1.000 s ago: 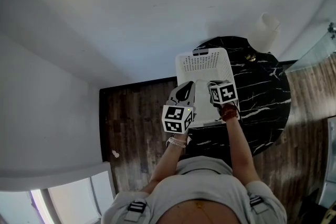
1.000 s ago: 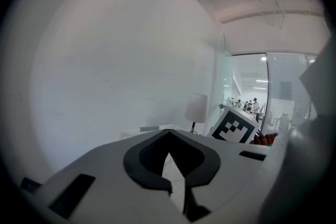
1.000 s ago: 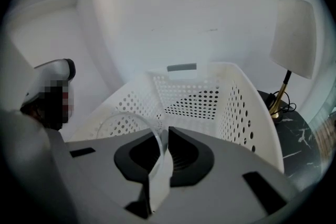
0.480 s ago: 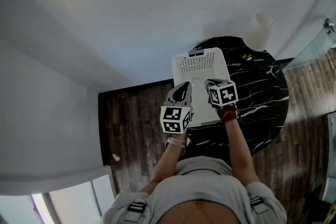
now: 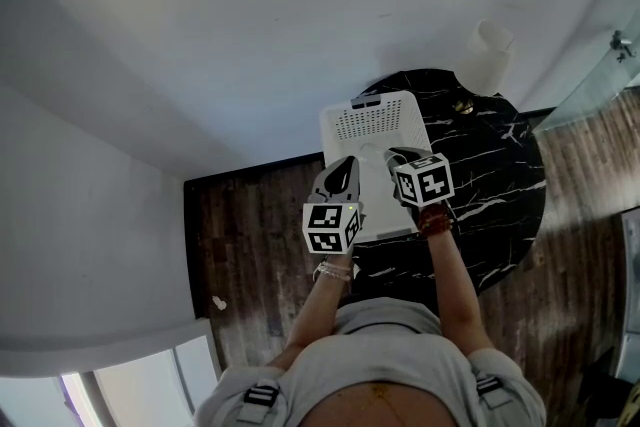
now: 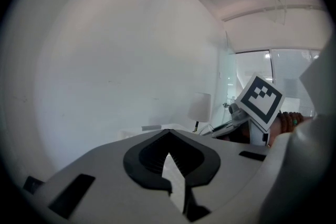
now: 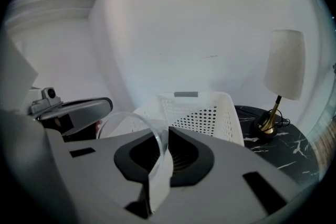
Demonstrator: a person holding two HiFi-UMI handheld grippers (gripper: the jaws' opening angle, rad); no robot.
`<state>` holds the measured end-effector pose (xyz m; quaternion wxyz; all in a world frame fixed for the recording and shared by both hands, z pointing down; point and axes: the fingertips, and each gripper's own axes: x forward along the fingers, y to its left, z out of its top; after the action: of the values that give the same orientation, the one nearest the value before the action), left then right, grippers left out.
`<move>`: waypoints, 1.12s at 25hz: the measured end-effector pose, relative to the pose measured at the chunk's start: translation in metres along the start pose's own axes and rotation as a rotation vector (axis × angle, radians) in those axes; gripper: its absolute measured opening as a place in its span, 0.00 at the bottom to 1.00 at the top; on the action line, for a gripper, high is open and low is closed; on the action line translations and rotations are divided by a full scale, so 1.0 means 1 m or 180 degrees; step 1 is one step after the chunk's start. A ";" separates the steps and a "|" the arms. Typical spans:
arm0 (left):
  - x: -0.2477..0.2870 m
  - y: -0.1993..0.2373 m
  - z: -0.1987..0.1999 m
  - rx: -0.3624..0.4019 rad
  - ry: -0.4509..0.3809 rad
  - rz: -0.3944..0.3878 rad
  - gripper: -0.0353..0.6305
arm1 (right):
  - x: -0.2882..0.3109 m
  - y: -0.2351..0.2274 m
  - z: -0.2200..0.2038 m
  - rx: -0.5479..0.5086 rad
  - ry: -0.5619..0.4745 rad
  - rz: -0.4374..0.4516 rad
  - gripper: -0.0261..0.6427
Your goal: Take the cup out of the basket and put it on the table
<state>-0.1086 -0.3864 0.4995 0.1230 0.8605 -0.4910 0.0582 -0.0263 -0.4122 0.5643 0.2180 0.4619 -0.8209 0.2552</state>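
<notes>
right gripper (image 7: 164,139) pinches clear cup (image 7: 137,116) rim only, could slip, drop into basket (image 7: 210,113); left gripper (image 6: 169,140) clamps basket wall.

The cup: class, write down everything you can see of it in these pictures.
The cup is clear and thin-walled, glass or plastic, and looks empty. Its round rim arcs to the left of the right gripper, whose jaws pinch one side of the wall. It is held in front of the white basket; nothing else visibly touches it.

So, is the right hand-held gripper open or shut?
Shut: the right hand-held gripper pinches the clear cup by its rim, with the basket behind.
</notes>
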 end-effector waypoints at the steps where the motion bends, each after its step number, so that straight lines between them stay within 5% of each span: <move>1: 0.001 0.000 0.000 0.0000 0.0000 0.0009 0.06 | -0.002 0.001 0.002 -0.0009 -0.0023 0.0002 0.08; 28: 0.000 0.003 -0.002 -0.0029 0.0014 0.0152 0.06 | -0.056 0.024 0.030 -0.0244 -0.0568 -0.0039 0.08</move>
<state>-0.1108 -0.3875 0.5023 0.1266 0.8478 -0.5113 0.0609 -0.0241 -0.3836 0.5026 0.1632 0.4792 -0.8434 0.1802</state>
